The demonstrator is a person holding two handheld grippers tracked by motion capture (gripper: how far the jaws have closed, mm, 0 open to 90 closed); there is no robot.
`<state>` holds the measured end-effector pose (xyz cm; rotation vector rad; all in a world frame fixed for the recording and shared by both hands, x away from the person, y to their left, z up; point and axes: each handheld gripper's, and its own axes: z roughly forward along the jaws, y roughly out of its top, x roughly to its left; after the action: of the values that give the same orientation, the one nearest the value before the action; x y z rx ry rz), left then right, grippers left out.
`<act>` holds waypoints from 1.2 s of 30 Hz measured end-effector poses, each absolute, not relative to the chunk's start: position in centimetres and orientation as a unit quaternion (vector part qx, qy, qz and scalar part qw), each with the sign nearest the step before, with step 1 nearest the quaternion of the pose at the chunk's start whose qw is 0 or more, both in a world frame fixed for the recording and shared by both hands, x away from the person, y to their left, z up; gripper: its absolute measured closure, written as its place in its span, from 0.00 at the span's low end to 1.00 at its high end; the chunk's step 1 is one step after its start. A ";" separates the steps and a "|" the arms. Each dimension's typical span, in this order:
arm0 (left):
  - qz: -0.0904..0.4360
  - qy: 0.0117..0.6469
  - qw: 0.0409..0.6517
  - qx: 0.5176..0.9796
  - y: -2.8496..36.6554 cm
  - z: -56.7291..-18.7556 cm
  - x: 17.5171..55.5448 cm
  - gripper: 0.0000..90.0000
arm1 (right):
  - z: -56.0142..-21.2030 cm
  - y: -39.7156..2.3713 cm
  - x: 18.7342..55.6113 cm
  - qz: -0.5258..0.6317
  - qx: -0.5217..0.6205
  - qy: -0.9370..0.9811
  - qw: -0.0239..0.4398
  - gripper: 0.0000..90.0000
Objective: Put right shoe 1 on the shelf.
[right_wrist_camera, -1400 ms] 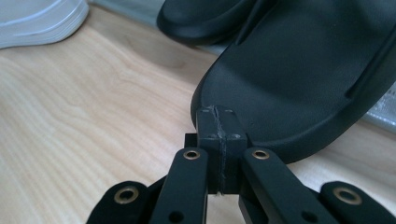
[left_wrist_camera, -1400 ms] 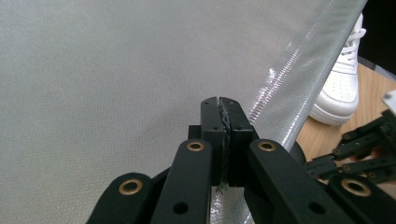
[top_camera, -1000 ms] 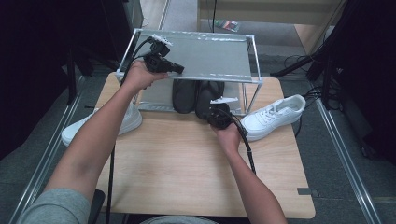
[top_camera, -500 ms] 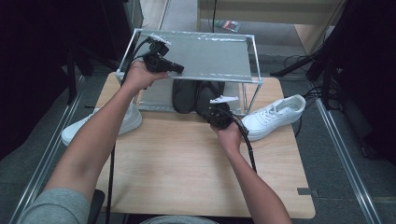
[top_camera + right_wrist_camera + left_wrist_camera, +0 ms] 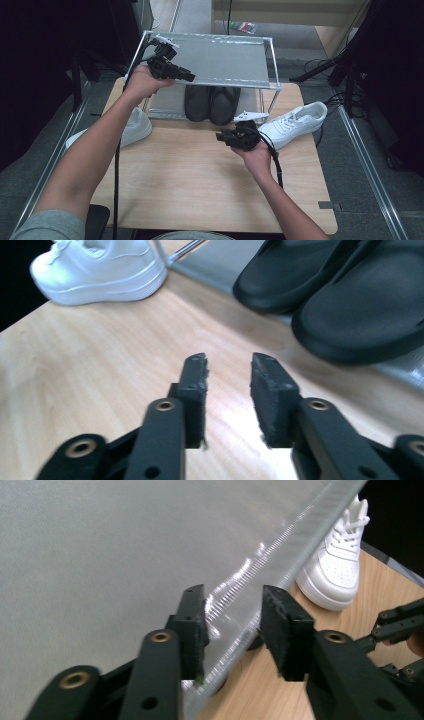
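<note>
So both hand-held grippers just opened, empty: left (image 5: 192,78) at upper-left over the rack (image 5: 220,55), right (image 5: 219,135) mid-frame near the slippers (image 5: 211,102).

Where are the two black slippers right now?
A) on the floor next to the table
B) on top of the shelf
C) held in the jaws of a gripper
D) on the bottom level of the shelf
D: the black slippers sit side by side on the lower level of the metal shelf, under its top panel; the high view shows them there, apart from both grippers.
</note>
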<state>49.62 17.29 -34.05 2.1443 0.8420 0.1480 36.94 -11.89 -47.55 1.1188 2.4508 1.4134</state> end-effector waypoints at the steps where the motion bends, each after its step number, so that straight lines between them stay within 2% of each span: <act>1: 0.057 0.334 0.406 0.849 17.4 -34.0 49.3 0.65 | -47.6 -12.1 36.7 0.465 0.364 0.806 0.043 0.69; 8: 0.050 0.332 0.419 0.844 17.9 -33.5 47.1 0.56 | -47.8 -13.1 35.1 0.473 0.350 0.807 0.044 0.65; 24: 0.038 0.318 0.415 0.852 17.7 -35.4 42.8 0.46 | -47.2 -14.3 33.4 0.485 0.327 0.811 0.039 0.57; 36: 0.023 0.315 0.426 0.848 18.0 -37.2 38.9 0.43 | -47.5 -15.6 32.2 0.485 0.311 0.817 0.039 0.55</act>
<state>38.93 17.99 -37.25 2.1187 0.7876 0.0576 32.19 -15.65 -47.48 0.9519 2.5032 1.4863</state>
